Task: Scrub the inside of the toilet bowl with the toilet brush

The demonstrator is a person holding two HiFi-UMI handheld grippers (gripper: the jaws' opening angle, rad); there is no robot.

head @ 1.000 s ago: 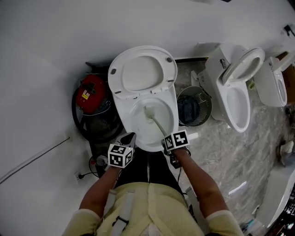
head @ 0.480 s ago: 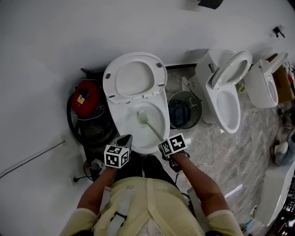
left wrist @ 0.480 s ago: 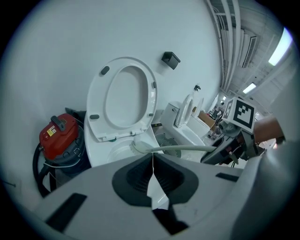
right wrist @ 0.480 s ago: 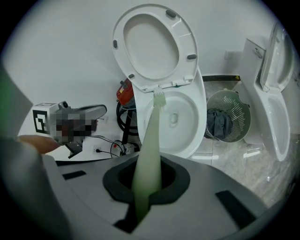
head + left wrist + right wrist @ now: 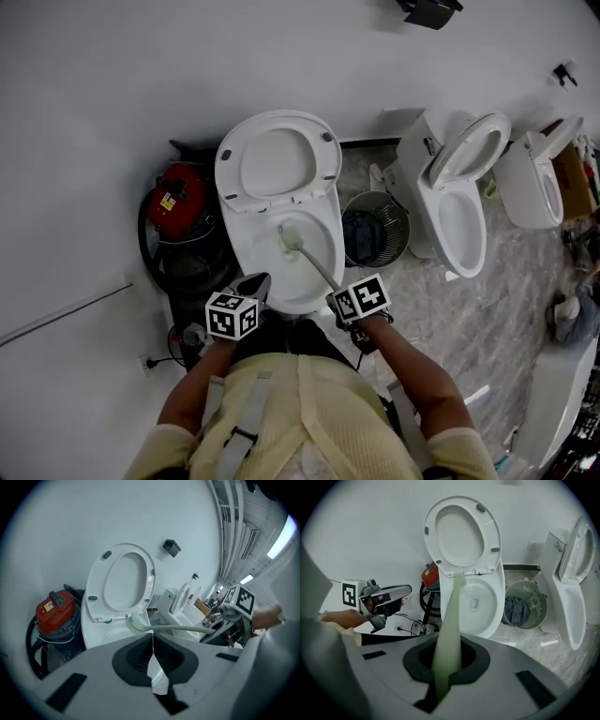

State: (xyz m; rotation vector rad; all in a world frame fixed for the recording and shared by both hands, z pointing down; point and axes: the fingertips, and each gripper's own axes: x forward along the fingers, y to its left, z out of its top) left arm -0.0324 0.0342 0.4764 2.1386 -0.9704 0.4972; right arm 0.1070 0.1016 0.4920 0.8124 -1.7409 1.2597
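— So, who's holding?
— The right gripper (image 5: 337,301) is clamped on the toilet brush (image 5: 290,238) handle. The left gripper (image 5: 255,284) is closed on nothing. The bristles sit at the toilet bowl (image 5: 251,255) back wall, possibly under the rim.
— Risk?
— The handle could twist in the jaws, and the brush would flick out and splash.

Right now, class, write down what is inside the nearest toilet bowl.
The toilet brush head sits at the rear of the toilet bowl, its handle held by the right gripper. An outlet shows in the bowl floor. The wall behind the handle and under the rim is covered.
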